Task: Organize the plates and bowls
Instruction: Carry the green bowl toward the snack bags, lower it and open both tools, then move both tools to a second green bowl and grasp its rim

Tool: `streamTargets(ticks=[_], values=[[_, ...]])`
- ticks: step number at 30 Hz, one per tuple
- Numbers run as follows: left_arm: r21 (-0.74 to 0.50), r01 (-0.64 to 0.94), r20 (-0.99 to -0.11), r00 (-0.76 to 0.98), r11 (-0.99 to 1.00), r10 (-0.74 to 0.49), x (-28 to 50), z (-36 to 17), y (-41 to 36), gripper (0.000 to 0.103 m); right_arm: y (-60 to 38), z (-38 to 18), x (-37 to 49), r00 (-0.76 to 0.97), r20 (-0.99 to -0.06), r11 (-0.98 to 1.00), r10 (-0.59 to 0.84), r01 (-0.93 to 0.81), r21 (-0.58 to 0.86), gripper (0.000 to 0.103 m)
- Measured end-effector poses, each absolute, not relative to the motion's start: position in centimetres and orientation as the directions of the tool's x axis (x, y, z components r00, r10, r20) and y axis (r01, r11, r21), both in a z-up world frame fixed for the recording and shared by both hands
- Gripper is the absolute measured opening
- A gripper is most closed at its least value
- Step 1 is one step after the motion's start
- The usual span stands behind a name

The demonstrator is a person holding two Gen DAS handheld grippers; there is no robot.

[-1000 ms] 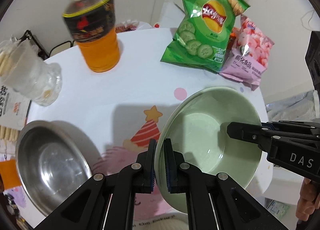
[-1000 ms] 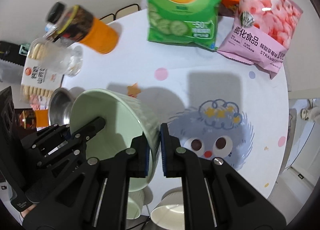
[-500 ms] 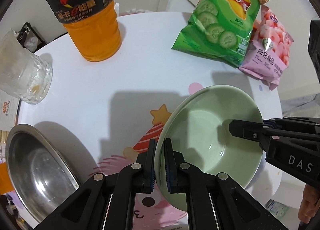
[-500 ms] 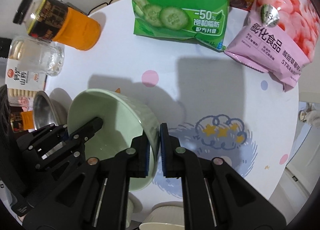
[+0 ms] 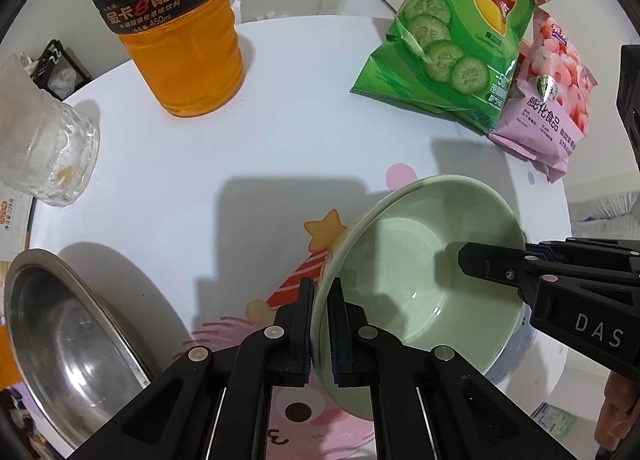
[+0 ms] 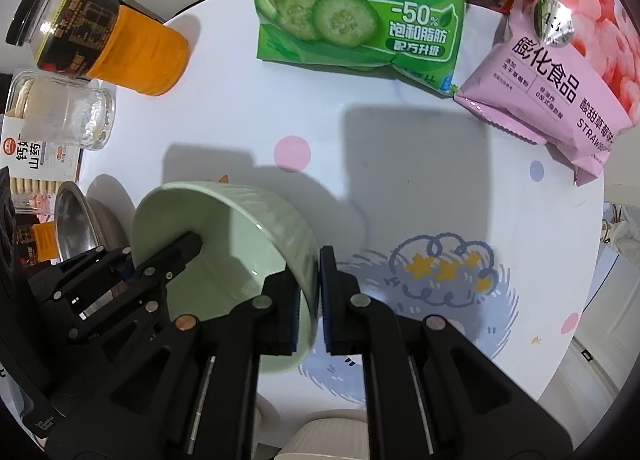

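Note:
A pale green bowl [image 5: 408, 260] is held by both grippers over the white round table [image 5: 248, 148]. My left gripper [image 5: 320, 324] is shut on the bowl's near-left rim. My right gripper [image 6: 308, 292] is shut on the opposite rim; the bowl also shows in the right wrist view [image 6: 240, 244], tilted. A steel bowl [image 5: 60, 344] sits on the table at the lower left, also in the right wrist view [image 6: 80, 224]. A cream ribbed bowl [image 6: 328, 436] lies below the right gripper, mostly hidden.
An orange drink bottle [image 5: 176, 32] and a glass jar [image 5: 44, 148] stand at the back left. A green chip bag [image 5: 464, 32] and a pink snack bag [image 5: 548, 100] lie at the back right. A biscuit box [image 6: 28, 156] lies at the left table edge.
Both grippers have carried the green bowl forward and lower over the table. The bottle and snack bags look closer. The grip on the bowl is unchanged.

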State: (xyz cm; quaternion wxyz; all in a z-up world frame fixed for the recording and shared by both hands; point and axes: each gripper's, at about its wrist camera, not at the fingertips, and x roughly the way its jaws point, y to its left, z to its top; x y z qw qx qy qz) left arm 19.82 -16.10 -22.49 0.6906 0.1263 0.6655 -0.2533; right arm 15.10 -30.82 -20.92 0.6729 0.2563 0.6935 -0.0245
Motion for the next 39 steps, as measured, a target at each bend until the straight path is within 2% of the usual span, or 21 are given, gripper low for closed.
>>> streamTargets(ticks=[2,3,4,5,6,7,10,16,30,39], values=[[-0.182,0.497,-0.98,-0.022,0.848,-0.197,20.1,-22.7,-16.0,0.009,-30.7,-21.2,15.2,0.05,-0.938,0.849,0.344,0.41,0.333,0.017],[-0.197,0.486,-0.977,-0.028,0.852,-0.21,20.2,-22.7,-15.8,0.021,-30.8,-21.3,15.2,0.059,-0.932,0.837,0.358,0.422,0.348,0.023],[-0.216,0.477,-0.973,-0.032,0.852,-0.228,20.4,-22.6,-15.7,0.048,-31.0,-21.1,15.1,0.07,-0.928,0.829,0.366,0.428,0.359,0.039],[-0.224,0.472,-0.97,-0.023,0.853,-0.242,20.5,-22.3,-15.5,0.068,-31.1,-20.9,14.9,0.088,-0.925,0.823,0.37,0.431,0.37,0.049],[-0.22,0.473,-0.97,-0.012,0.853,-0.244,20.6,-22.0,-15.4,0.095,-31.2,-20.7,14.8,0.101,-0.925,0.822,0.367,0.43,0.373,0.066],[-0.222,0.476,-0.967,0.002,0.851,-0.253,20.7,-21.6,-15.2,0.101,-31.4,-20.3,14.7,0.115,-0.929,0.823,0.351,0.435,0.365,0.075],[-0.226,0.476,-0.963,0.023,0.85,-0.268,20.9,-20.3,-14.7,0.103,-32.2,-19.3,14.0,0.152,-0.923,0.806,0.354,0.452,0.383,0.082],[-0.226,0.472,-0.958,0.051,0.852,-0.283,20.0,-18.1,-13.5,0.103,-33.3,-17.1,11.8,0.207,-0.913,0.779,0.352,0.476,0.409,0.084],[-0.235,0.498,-0.938,0.11,0.835,-0.33,13.6,-12.9,-7.6,0.103,-29.4,-12.1,6.6,0.283,-0.88,0.784,0.382,0.405,0.47,0.085],[-0.275,0.482,-0.922,0.115,0.832,-0.371,7.3,-12.4,-2.4,0.103,-23.2,-11.7,2.1,0.265,-0.86,0.814,0.436,0.29,0.503,0.085]])
